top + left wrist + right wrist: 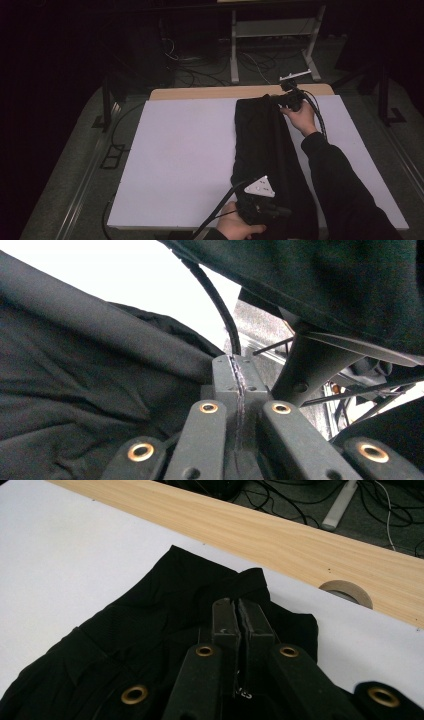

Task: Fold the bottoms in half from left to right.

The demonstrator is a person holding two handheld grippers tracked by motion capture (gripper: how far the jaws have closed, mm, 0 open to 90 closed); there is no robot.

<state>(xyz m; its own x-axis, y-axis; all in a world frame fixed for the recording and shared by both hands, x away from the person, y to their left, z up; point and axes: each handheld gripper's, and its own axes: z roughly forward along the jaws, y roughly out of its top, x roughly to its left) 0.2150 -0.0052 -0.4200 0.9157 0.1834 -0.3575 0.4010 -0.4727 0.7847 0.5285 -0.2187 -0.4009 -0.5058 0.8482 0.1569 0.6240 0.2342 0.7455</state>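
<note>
Black garment (265, 145) folded long on white table cover (180, 150), right of centre. Right gripper (238, 611) jaws closed, pinching far edge. Left gripper (235, 371) jaws closed at near end; hold unclear. Risk: cloth slipping, fold collapsing.

Garment (265, 145) on table (180, 160) — right half

Desk (180, 160) left of the black cloth (262, 145) lies bare; the sleeved right arm (340, 190) blocks the right side.
</note>
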